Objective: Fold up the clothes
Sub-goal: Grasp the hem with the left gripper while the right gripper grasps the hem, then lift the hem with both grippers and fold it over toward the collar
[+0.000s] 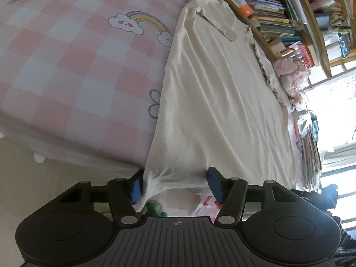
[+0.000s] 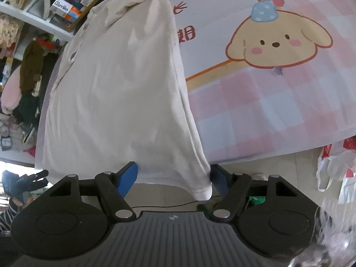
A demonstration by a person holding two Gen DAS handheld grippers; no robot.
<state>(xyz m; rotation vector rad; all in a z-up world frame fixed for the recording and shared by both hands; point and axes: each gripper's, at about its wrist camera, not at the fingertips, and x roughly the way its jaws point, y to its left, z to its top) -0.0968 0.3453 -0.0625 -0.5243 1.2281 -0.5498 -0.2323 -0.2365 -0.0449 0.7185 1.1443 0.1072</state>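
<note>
- A cream, soft cotton garment with a collar [image 1: 213,84] lies stretched lengthwise over a bed covered in a pink-and-white checked sheet [image 1: 66,66], its lower hem hanging just past the bed's near edge.
- The left claw [image 1: 175,185], black with blue pads, stands at a middling width around one bottom corner of the garment; the hem is bunched against the left blue pad [image 1: 135,188], while the other pad sits apart from the cloth's fold. No earlier view is here to compare, and whether the pads truly pinch the fabric I cannot tell.
- The right claw [image 2: 172,181] straddles the other bottom corner; the hem corner [image 2: 202,191] droops between its pads, touching the right-hand one, with the left blue pad [image 2: 126,181] just beside the cloth. A firm grip cannot be made out here either.
- In the right wrist view the sheet shows a printed yellow cartoon puppy with a blue dotted hat [image 2: 278,42]; in the left wrist view, a rainbow with white clouds [image 1: 140,23].
- Wooden shelves packed with colourful books [image 1: 278,11] stand just beyond the bed's far side.
- A pale tiled floor [image 2: 278,164] lies below the bed's edge, with a white and red plastic bag [image 2: 333,169] on it.
</note>
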